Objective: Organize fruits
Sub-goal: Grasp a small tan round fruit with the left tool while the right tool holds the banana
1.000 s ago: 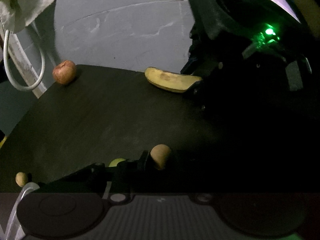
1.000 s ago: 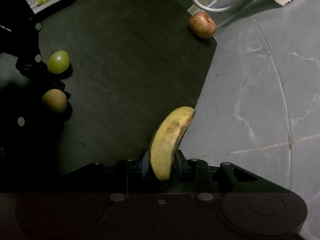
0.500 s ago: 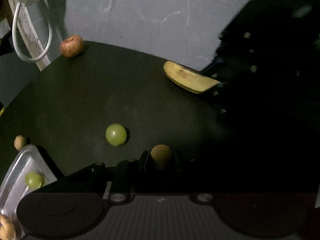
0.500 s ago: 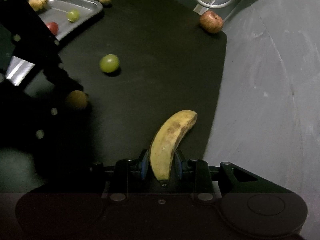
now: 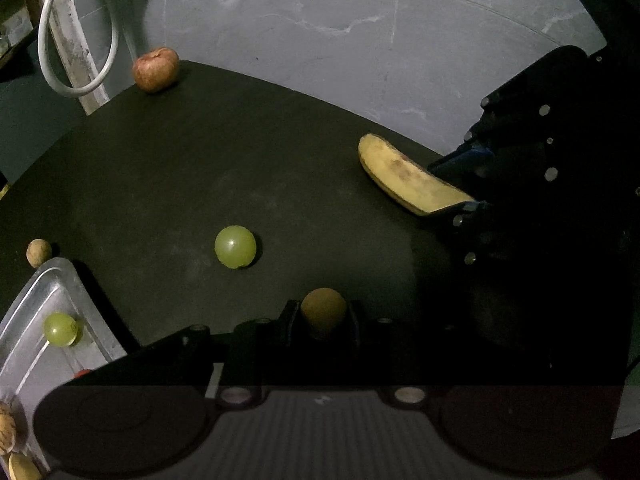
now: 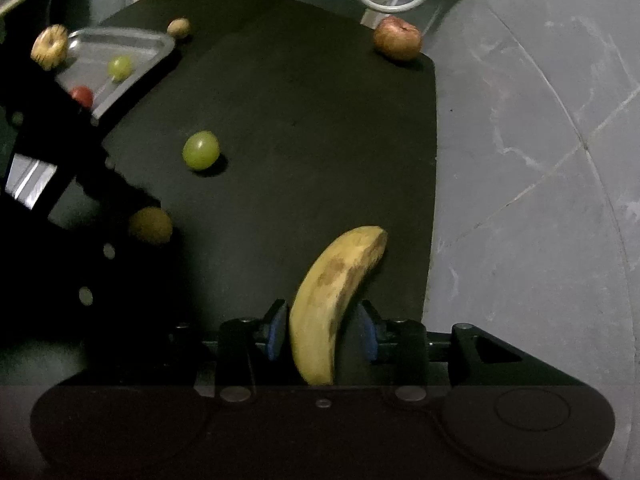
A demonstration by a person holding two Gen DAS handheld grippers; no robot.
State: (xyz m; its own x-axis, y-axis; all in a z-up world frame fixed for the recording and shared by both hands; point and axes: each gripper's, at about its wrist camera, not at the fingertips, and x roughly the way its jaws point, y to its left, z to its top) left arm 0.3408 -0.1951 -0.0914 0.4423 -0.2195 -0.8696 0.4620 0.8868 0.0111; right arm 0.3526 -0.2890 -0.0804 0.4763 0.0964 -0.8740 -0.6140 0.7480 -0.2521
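Yellow, brown-speckled banana (image 6: 332, 300) sits clamped in my right gripper (image 6: 320, 334), its tip lifted over the black table (image 6: 300, 128). My left gripper (image 5: 322, 320) is clenched on a small brown round fruit (image 5: 323, 310). A green grape (image 5: 235, 247) lies loose on the table, another grape (image 5: 60, 329) in the metal tray (image 5: 28, 300), an apple (image 5: 155, 69) at the far edge.

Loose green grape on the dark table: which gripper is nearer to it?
Left. The left gripper, holding a brown fruit, sits just beside the grape; the right gripper, clamping the banana, is farther off.
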